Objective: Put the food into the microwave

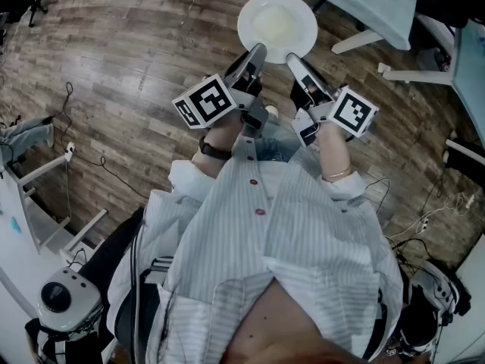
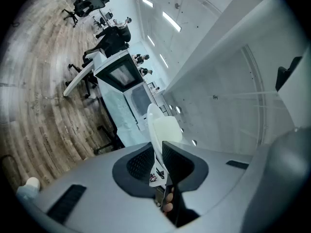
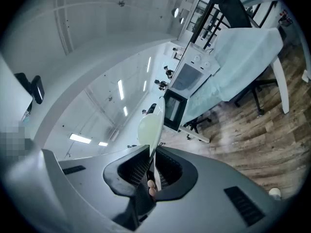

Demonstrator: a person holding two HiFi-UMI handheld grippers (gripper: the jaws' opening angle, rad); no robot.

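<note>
The round white plate (image 1: 276, 23) carries a pale yellow, flat food portion (image 1: 278, 26) at its middle. It hangs over the brown wood-plank floor (image 1: 114, 51), out in front of the person, and rests on nothing but the two grips. The left tongs (image 1: 259, 49) are clamped narrowly on the plate's near-left rim, and the right tongs (image 1: 292, 58) are clamped the same way on its near-right rim.

The head view shows the plate from above, face up. The gripper views show it edge-on as a thin white blade between dark ribbed pads — in the left gripper view the plate (image 2: 158, 125) rises out of the left tongs (image 2: 159, 160), and in the right gripper view the plate (image 3: 156, 118) rises out of the right tongs (image 3: 151, 166), with the food (image 3: 147, 126) bulging to one side.

Only the gripper views reach the far end of the room. There a dark-framed box-shaped oven (image 3: 174, 109) stands just beside a white oven with knobs (image 3: 188, 75), both on a surface draped in pale blue-green cloth (image 3: 243, 52). The left gripper view shows the same dark-framed oven (image 2: 120, 74), with black office chairs (image 2: 91, 4) beyond.

The head view alone shows the grey-striped shirt (image 1: 311, 233) and a black wristband (image 1: 212, 150).
</note>
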